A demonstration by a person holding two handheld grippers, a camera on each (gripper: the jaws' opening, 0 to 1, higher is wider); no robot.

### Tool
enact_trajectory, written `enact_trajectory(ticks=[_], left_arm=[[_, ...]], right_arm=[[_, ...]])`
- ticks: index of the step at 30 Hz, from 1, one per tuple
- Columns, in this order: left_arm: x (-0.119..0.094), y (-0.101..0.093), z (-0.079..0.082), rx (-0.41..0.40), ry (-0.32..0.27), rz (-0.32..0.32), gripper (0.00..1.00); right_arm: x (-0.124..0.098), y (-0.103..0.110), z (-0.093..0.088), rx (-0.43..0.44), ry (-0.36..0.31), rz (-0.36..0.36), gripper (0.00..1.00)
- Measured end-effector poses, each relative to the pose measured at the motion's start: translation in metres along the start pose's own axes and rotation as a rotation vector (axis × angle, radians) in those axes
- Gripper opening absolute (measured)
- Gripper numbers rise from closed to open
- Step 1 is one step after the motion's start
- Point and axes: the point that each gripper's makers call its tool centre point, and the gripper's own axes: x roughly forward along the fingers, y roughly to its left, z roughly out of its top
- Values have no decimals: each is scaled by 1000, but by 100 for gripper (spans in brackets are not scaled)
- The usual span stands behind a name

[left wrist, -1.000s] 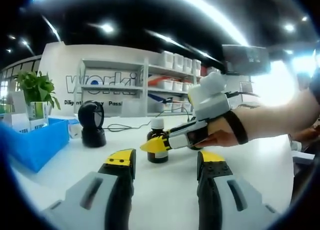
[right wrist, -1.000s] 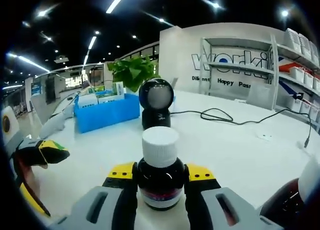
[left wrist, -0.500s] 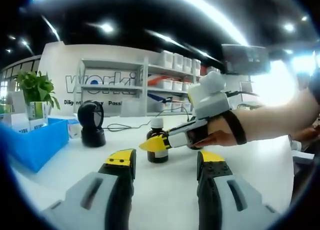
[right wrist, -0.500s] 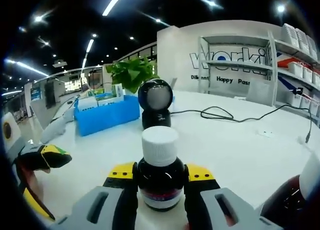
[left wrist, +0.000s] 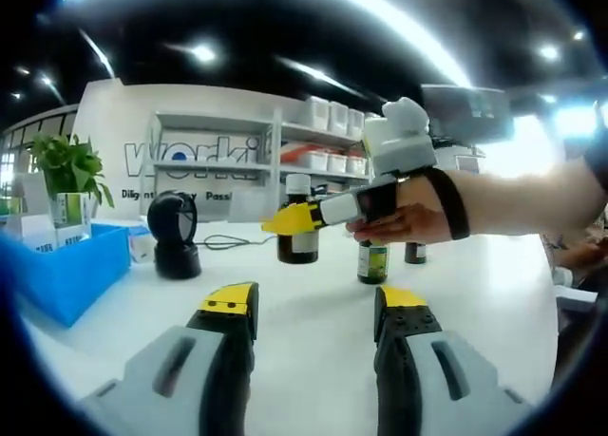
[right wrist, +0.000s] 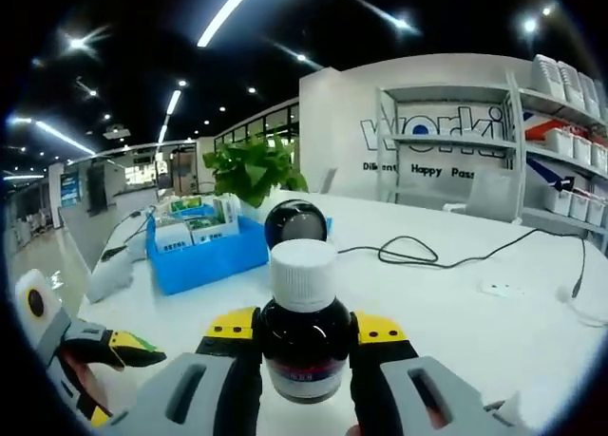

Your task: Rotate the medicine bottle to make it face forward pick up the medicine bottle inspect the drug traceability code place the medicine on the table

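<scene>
A brown medicine bottle [right wrist: 304, 346] with a white cap stands upright between my right gripper's [right wrist: 304, 327] yellow-tipped jaws, which are shut on its body. In the left gripper view the same bottle [left wrist: 298, 235] hangs above the white table [left wrist: 313, 293], held by the right gripper [left wrist: 285, 221] that a hand brings in from the right. My left gripper [left wrist: 313, 303] is low over the table, open, with nothing between its jaws. It also appears at the lower left of the right gripper view as the left gripper [right wrist: 112, 352].
A black scanner [left wrist: 176, 235] stands at the left, beside a blue bin [left wrist: 66, 270] and a green plant [left wrist: 66, 165]. Two small bottles [left wrist: 372, 262] [left wrist: 415, 254] stand on the table under the hand. A black cable [right wrist: 456, 257] runs across the table toward the shelves [right wrist: 532, 142].
The right gripper has lifted the medicine bottle off the table and slightly left. Two small bottles behind it have come into sight. The left gripper has stayed put.
</scene>
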Motion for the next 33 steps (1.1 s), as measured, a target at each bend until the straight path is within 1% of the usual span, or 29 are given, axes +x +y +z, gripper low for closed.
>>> enact_trajectory(ticks=[4, 6, 9, 13, 19, 20, 27, 30, 33], left_arm=[[0, 1, 0, 0, 0, 2, 40], [0, 0, 0, 0, -2, 2, 40], [0, 0, 0, 0, 0, 4, 40], [-1, 0, 0, -1, -1, 4, 40], [-1, 2, 1, -3, -5, 6, 40], [-1, 2, 1, -5, -6, 7, 40], [0, 2, 0, -3, -3, 6, 40], [-1, 2, 0, -7, -4, 9, 40], [-1, 3, 1, -11, -5, 11, 40]], right_arm=[[2, 0, 15, -10, -7, -6, 31], [-2, 3, 30, -22, -26, -17, 31], [1, 5, 45, -21, -45, -11, 31], [11, 4, 66, -47, -52, -1, 31], [29, 1, 87, -63, -47, 2, 31], [32, 0, 92, -56, -50, 4, 31], [49, -6, 105, -58, -51, -5, 31], [53, -10, 104, -63, -51, -17, 31], [62, -16, 105, -22, -56, -21, 31]])
